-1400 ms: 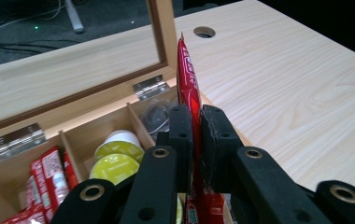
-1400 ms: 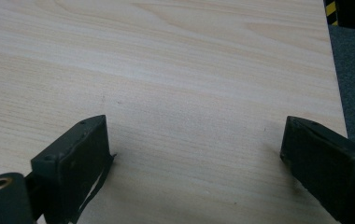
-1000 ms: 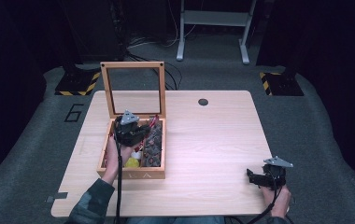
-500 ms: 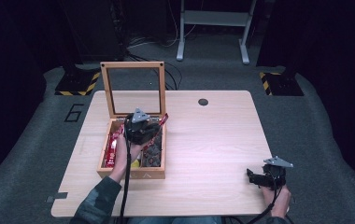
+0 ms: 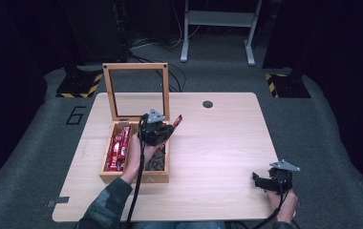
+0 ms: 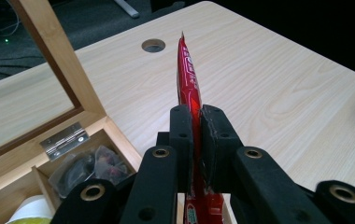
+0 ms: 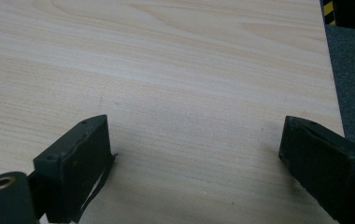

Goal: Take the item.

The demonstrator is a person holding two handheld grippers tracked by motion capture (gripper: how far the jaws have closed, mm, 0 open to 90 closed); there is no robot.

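While the left gripper (image 6: 195, 135) pinches a red packet (image 6: 188, 79), its lower end is hidden.

The box (image 5: 134, 177) sits on the surface (image 5: 218, 143) near its left edge, lid (image 5: 135, 90) upright behind; packets (image 5: 117, 148) lie inside.

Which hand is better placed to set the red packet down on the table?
Left. The left gripper is clamped on the red packet beside the wooden box. The right gripper sits open and empty at the table's near right corner.
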